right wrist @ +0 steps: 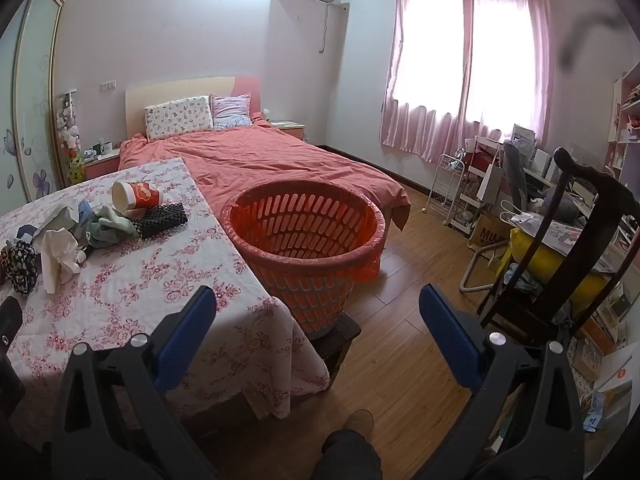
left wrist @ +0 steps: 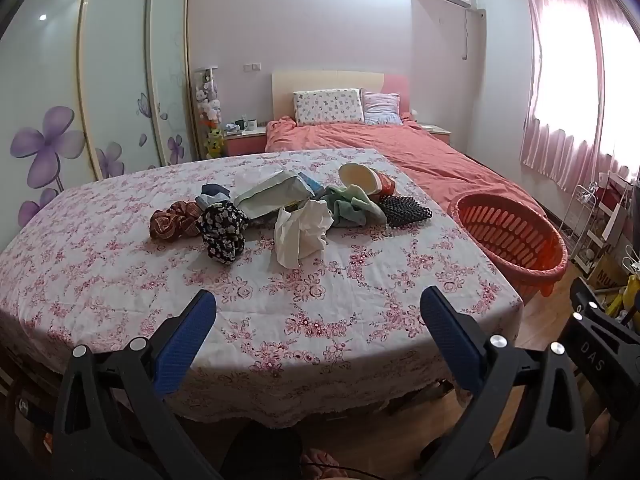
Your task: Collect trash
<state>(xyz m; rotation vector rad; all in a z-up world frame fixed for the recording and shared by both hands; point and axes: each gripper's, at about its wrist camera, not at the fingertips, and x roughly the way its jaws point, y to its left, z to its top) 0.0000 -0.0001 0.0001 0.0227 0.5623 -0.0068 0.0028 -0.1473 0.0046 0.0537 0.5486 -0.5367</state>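
1. Left gripper [left wrist: 318, 312]: jaws spread wide, nothing between them; held above the near edge of the table [left wrist: 120, 280].
2. Right gripper [right wrist: 318, 310]: jaws likewise wide and empty; it sits over the table's right corner, looking toward the basket [right wrist: 304, 248].
3. Table: covered in a white cloth with pink floral print; all loose items lie clustered toward its far half.
4. Tissue [left wrist: 302, 232]: crumpled white paper, nearest of the pile to the left gripper, well apart from both grippers.
5. Cup [left wrist: 366, 178]: red paper cup with a white interior, lying on its side at the far right of the pile, mouth facing left.
6. Wrapper [left wrist: 272, 194]: pale, flattened packet behind the tissue (print too small to read).
7. Green cloth [left wrist: 352, 206]: bunched, just beside the cup.
8. Black mesh [left wrist: 404, 210]: dark perforated piece, touching the green cloth on its right.
9. Dark floral cloth [left wrist: 222, 232] and brown cloth [left wrist: 174, 222]: bundled at the left of the pile, touching each other.
10. Basket: orange slotted plastic, lined with a thin pink bag, standing on a dark stool [right wrist: 340, 338] just beside the table's right edge.
11. Bed [right wrist: 272, 156]: salmon cover, two pillows, behind table and basket.
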